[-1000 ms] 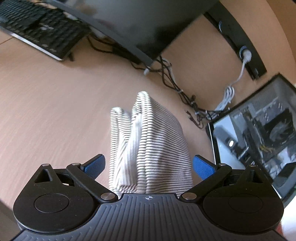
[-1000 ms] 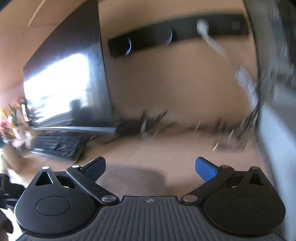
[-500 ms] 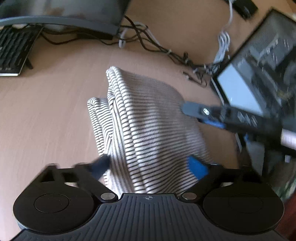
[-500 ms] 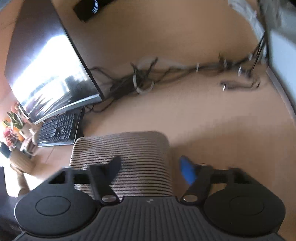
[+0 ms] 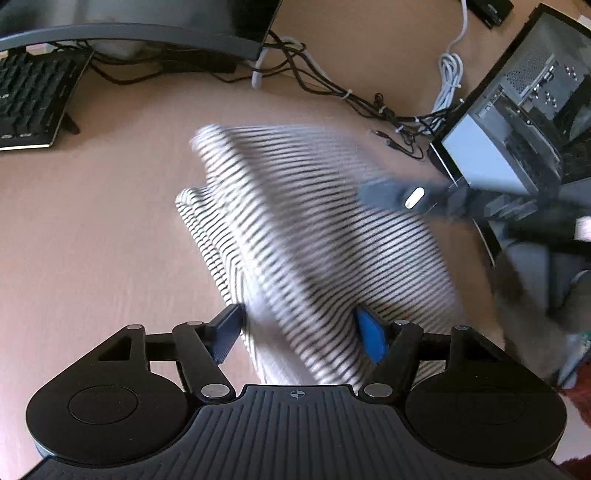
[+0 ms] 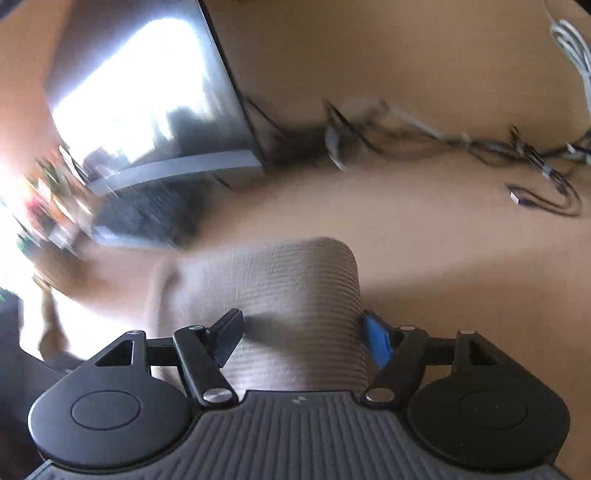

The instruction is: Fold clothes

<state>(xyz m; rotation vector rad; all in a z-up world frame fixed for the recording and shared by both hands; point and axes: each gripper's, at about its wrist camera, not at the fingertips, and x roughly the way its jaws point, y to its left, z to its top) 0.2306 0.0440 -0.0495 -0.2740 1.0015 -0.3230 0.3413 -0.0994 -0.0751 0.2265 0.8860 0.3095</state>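
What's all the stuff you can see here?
striped cloth: 1, white and black, folded on the desk
desk: 1, light wood, under everything
monitor: 1, black, back left
keyboard: 1, black, far left
cables: a tangle, black, one white, behind the cloth
computer case: 1, black, right
left hand-held gripper: 1, black with blue pad, jaws just closing, cloth between, grip unclear
right hand-held gripper: 1, same colours, jaws just reopening slightly, cloth between, grip unclear

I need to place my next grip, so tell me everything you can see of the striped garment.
The striped garment is white knit with thin dark stripes, folded into a thick, rounded bundle with a narrower layer sticking out beside it. It lies on the wooden desk. Both tools straddle an end of it; whether their pads press it is unclear through the blur.
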